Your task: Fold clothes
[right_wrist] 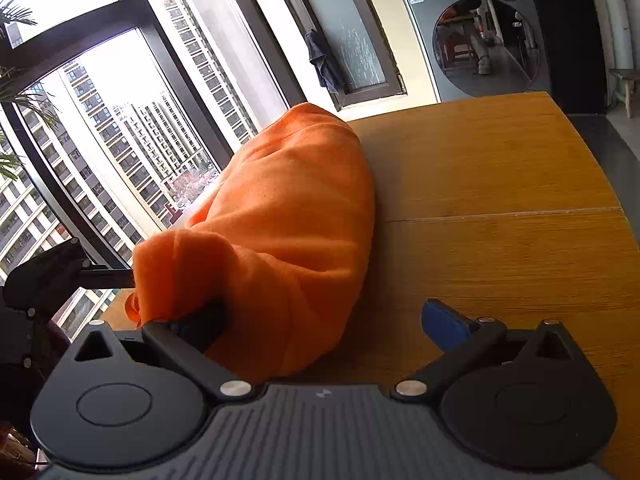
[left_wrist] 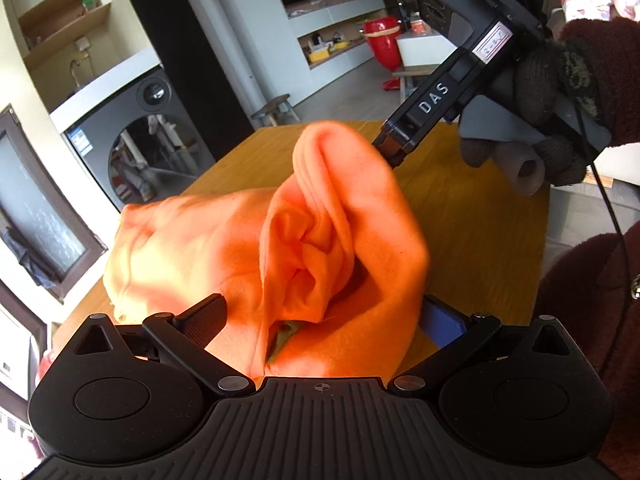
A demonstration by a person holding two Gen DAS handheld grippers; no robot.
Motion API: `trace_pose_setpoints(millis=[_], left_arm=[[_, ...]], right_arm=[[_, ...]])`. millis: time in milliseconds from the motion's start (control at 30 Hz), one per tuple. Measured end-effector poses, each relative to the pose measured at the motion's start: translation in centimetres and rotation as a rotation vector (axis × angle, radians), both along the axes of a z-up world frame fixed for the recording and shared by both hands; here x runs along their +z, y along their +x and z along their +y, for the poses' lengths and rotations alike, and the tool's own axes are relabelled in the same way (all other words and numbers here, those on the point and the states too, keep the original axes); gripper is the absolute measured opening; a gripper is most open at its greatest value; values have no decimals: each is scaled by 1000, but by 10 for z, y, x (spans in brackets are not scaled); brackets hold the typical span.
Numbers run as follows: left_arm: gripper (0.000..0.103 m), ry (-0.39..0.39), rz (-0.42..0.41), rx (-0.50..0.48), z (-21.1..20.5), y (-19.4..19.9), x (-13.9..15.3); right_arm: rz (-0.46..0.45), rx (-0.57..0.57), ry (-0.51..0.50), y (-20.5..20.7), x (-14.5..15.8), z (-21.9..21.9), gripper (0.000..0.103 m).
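Observation:
An orange garment (left_wrist: 248,248) lies bunched on the wooden table (left_wrist: 480,216). My left gripper (left_wrist: 324,316) stands open with the cloth's near folds bulging between its fingers, not pinched. In the left wrist view the right gripper (left_wrist: 394,156) comes in from the upper right, its tip against a raised fold of the cloth. In the right wrist view the garment (right_wrist: 288,216) sits at left of my right gripper (right_wrist: 324,320), which is open; its left finger (right_wrist: 204,324) presses into the cloth and its blue-padded right finger (right_wrist: 444,324) is over bare table (right_wrist: 500,184).
A washing machine (right_wrist: 480,32) stands beyond the table's far edge, with a dark cloth (right_wrist: 324,60) hung on a window frame. Large windows are at left. A red container (left_wrist: 382,42) and shelves are in the room behind. A gloved hand (left_wrist: 536,92) holds the right gripper.

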State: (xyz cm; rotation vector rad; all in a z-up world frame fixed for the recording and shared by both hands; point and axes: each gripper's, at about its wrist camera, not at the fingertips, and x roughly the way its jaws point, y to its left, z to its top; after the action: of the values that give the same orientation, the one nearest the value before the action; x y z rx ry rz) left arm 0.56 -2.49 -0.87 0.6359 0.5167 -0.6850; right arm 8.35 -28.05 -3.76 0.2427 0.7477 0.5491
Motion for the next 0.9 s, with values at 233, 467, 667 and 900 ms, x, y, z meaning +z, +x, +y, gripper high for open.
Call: trace_pose_setpoints(millis=[233, 467, 667, 900], left_arm=[[103, -87, 91, -3, -17, 40, -12], [103, -627, 547, 171, 49, 120, -12], [103, -808, 704, 169, 76, 155, -27], [101, -690, 516, 178, 81, 129, -16]], right_arm=[[-71, -22, -71, -8, 6, -9, 103], [-238, 40, -167, -30, 18, -12, 103], [-406, 145, -291, -19, 25, 19, 86], [-167, 137, -121, 75, 13, 34, 62]])
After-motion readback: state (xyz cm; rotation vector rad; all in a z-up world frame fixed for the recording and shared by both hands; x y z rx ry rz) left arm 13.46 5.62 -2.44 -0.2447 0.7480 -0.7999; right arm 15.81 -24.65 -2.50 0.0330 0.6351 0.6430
